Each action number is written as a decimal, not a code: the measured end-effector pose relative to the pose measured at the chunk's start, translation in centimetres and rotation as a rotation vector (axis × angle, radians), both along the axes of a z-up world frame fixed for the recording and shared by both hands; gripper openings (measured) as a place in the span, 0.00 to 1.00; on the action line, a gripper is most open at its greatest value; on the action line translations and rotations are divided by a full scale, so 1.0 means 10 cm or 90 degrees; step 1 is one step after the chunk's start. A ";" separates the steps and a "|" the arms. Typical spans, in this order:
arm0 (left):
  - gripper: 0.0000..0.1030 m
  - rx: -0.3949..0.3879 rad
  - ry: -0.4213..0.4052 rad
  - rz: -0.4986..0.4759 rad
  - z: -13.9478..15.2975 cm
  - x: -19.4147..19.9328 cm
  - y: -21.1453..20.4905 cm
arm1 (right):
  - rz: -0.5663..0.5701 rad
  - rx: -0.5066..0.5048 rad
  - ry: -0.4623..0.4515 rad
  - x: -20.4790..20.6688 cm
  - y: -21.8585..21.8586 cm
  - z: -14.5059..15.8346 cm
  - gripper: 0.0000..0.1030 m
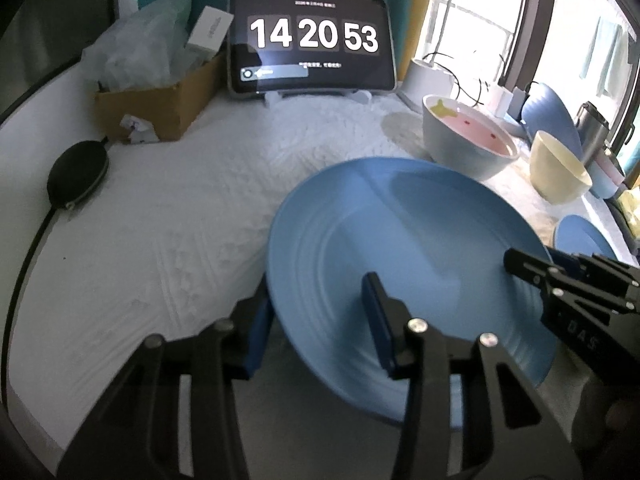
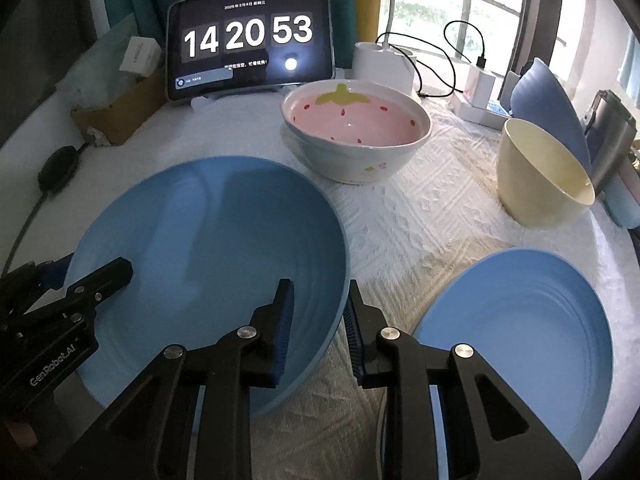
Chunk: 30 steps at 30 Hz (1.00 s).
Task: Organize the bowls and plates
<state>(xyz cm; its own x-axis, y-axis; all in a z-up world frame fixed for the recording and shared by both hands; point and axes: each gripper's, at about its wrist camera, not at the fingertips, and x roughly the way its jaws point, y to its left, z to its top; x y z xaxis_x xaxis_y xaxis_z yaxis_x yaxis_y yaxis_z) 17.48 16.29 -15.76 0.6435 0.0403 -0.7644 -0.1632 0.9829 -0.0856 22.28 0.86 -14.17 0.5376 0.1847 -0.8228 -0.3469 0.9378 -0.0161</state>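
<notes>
Two blue plates sit at the near edge of the white cloth (image 2: pixel 420 208). The big blue plate (image 2: pixel 224 248) is tipped up. The left gripper (image 1: pixel 316 320) pinches its left rim and the right gripper (image 2: pixel 320 328) pinches its right rim. The other blue plate (image 2: pixel 532 340) lies flat just beside it. I count three bowls: a strawberry bowl (image 2: pixel 360 136) in the middle, a cream bowl (image 2: pixel 540 176) by the right edge, and a blue bowl (image 2: pixel 548 96) behind it. A clock tablet (image 2: pixel 248 40) and a cardboard box (image 1: pixel 160 100) stand at the far edge.
</notes>
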 end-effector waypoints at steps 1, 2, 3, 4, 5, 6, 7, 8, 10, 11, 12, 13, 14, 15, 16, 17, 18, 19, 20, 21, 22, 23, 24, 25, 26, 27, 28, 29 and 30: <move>0.43 0.000 -0.002 -0.001 0.01 -0.02 -0.01 | 0.000 0.001 -0.003 -0.02 -0.01 0.02 0.26; 0.43 0.000 -0.005 -0.001 0.02 -0.04 -0.02 | 0.000 0.001 -0.005 -0.03 -0.01 0.03 0.26; 0.43 0.000 -0.007 -0.002 0.03 -0.05 -0.02 | -0.001 0.002 -0.007 -0.05 -0.02 0.04 0.26; 0.43 0.001 -0.009 -0.003 0.04 -0.07 -0.03 | -0.002 0.003 -0.010 -0.07 -0.03 0.06 0.26; 0.43 0.001 -0.012 -0.005 0.06 -0.09 -0.04 | -0.003 0.004 -0.012 -0.09 -0.04 0.07 0.26; 0.43 0.001 -0.015 -0.006 0.07 -0.10 -0.05 | -0.005 0.005 -0.013 -0.11 -0.05 0.09 0.26; 0.43 0.002 -0.020 -0.008 0.10 -0.12 -0.07 | -0.006 0.007 -0.016 -0.12 -0.07 0.11 0.26; 0.43 0.003 -0.023 -0.010 0.12 -0.14 -0.08 | -0.008 0.008 -0.019 -0.14 -0.08 0.13 0.26; 0.43 0.005 -0.029 -0.013 0.15 -0.17 -0.11 | -0.011 0.011 -0.024 -0.17 -0.11 0.16 0.26; 0.43 0.006 -0.031 -0.014 0.17 -0.18 -0.12 | -0.013 0.014 -0.026 -0.19 -0.13 0.18 0.26; 0.43 0.007 -0.034 -0.016 0.18 -0.19 -0.13 | -0.014 0.014 -0.028 -0.21 -0.15 0.19 0.26; 0.43 0.009 -0.037 -0.018 0.20 -0.21 -0.15 | -0.016 0.016 -0.030 -0.22 -0.16 0.21 0.26; 0.43 0.010 -0.039 -0.020 0.21 -0.22 -0.17 | -0.018 0.018 -0.032 -0.24 -0.18 0.22 0.26; 0.43 0.011 -0.040 -0.022 0.22 -0.22 -0.18 | -0.019 0.019 -0.034 -0.25 -0.20 0.23 0.26; 0.43 0.012 -0.043 -0.023 0.24 -0.24 -0.20 | -0.021 0.020 -0.036 -0.26 -0.22 0.24 0.26; 0.43 0.012 -0.044 -0.025 0.25 -0.25 -0.21 | -0.023 0.022 -0.037 -0.28 -0.24 0.26 0.26; 0.43 0.013 -0.045 -0.027 0.26 -0.25 -0.23 | -0.025 0.023 -0.039 -0.30 -0.26 0.27 0.26; 0.43 0.014 -0.047 -0.029 0.27 -0.27 -0.26 | -0.027 0.024 -0.040 -0.32 -0.29 0.28 0.26; 0.43 0.014 -0.048 -0.031 0.28 -0.28 -0.28 | -0.029 0.026 -0.042 -0.33 -0.31 0.29 0.26; 0.43 0.016 -0.049 -0.034 0.29 -0.28 -0.30 | -0.032 0.027 -0.044 -0.34 -0.34 0.30 0.26; 0.43 0.017 -0.050 -0.036 0.30 -0.29 -0.32 | -0.034 0.029 -0.045 -0.35 -0.36 0.31 0.26; 0.43 0.018 -0.052 -0.039 0.31 -0.30 -0.35 | -0.037 0.031 -0.046 -0.37 -0.40 0.32 0.26; 0.43 0.019 -0.053 -0.041 0.32 -0.30 -0.37 | -0.040 0.034 -0.047 -0.38 -0.43 0.34 0.26; 0.43 0.020 -0.055 -0.045 0.34 -0.31 -0.41 | -0.043 0.036 -0.049 -0.40 -0.46 0.35 0.26; 0.43 0.021 -0.056 -0.048 0.35 -0.32 -0.44 | -0.046 0.037 -0.050 -0.41 -0.48 0.36 0.26; 0.43 0.023 -0.057 -0.050 0.35 -0.33 -0.47 | -0.049 0.040 -0.051 -0.42 -0.51 0.36 0.26; 0.43 0.023 -0.057 -0.052 0.36 -0.33 -0.50 | -0.054 0.044 -0.051 -0.43 -0.56 0.37 0.26; 0.43 0.023 -0.058 -0.056 0.37 -0.34 -0.55 | -0.057 0.046 -0.051 -0.44 -0.59 0.37 0.26; 0.43 0.024 -0.058 -0.058 0.38 -0.35 -0.57 | -0.060 0.048 -0.051 -0.45 -0.62 0.38 0.26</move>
<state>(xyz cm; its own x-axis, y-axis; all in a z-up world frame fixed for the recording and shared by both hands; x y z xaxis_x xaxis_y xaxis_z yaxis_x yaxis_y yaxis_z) 13.97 10.56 -11.98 0.7130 0.0060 -0.7011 -0.0661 0.9961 -0.0588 17.81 -5.34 -10.41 0.6192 0.1895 -0.7620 -0.2571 0.9659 0.0313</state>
